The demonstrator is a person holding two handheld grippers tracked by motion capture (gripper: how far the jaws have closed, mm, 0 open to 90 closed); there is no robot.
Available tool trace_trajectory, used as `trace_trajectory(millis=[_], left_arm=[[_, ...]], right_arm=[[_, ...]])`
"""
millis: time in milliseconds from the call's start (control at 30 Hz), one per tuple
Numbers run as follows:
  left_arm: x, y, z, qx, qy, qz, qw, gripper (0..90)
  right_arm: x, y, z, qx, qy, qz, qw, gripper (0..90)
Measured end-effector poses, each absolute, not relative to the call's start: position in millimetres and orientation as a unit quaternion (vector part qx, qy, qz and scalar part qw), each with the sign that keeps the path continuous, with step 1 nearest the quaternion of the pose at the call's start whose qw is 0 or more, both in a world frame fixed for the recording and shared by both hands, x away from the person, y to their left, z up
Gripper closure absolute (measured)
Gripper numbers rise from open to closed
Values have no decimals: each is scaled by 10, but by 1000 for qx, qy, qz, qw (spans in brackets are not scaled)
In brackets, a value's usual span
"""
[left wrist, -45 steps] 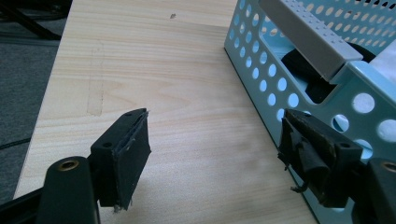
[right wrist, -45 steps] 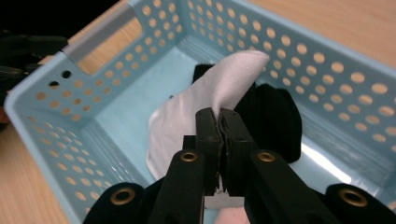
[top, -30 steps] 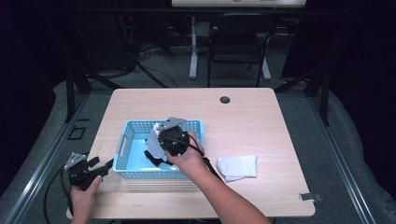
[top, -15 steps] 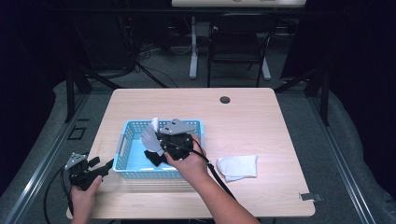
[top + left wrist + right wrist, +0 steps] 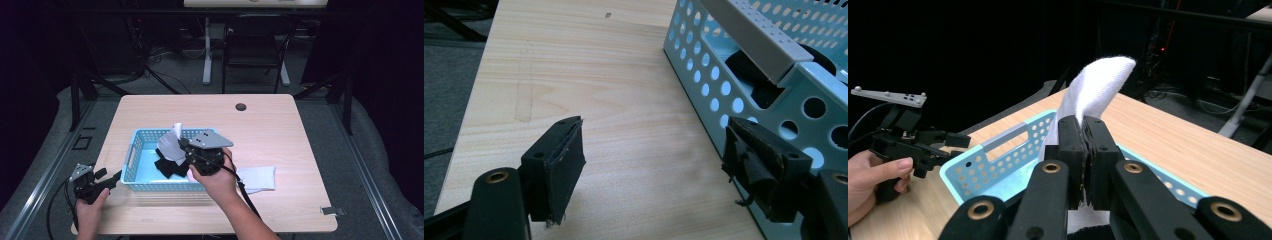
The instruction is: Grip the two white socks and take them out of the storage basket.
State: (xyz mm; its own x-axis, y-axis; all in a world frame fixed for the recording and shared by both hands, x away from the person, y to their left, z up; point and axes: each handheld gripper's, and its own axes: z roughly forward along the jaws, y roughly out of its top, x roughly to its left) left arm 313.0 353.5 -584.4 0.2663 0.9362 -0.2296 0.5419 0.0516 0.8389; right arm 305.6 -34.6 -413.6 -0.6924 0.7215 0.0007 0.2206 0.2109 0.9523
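Since a second ago, the right gripper has swung left over the blue basket, jaws clamped on one white sock. One black sock lies inside the basket, one white cloth lies right of it, and the left gripper gapes empty just left.

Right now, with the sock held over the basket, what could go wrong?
The right gripper pinches the white sock by a narrow fold, so it might slip out early. The sock hangs near the basket rim and could drape over it. The open left gripper sits beside the basket wall and could nudge it.
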Motion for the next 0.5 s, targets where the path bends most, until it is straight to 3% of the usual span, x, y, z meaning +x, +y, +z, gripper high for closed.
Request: trace_trajectory(millis=[500], left_arm=[[3128, 3532, -5843, 656, 566, 217, 450, 244]], right_arm=[[2850, -1067, -4034, 352, 722, 534, 265, 877]])
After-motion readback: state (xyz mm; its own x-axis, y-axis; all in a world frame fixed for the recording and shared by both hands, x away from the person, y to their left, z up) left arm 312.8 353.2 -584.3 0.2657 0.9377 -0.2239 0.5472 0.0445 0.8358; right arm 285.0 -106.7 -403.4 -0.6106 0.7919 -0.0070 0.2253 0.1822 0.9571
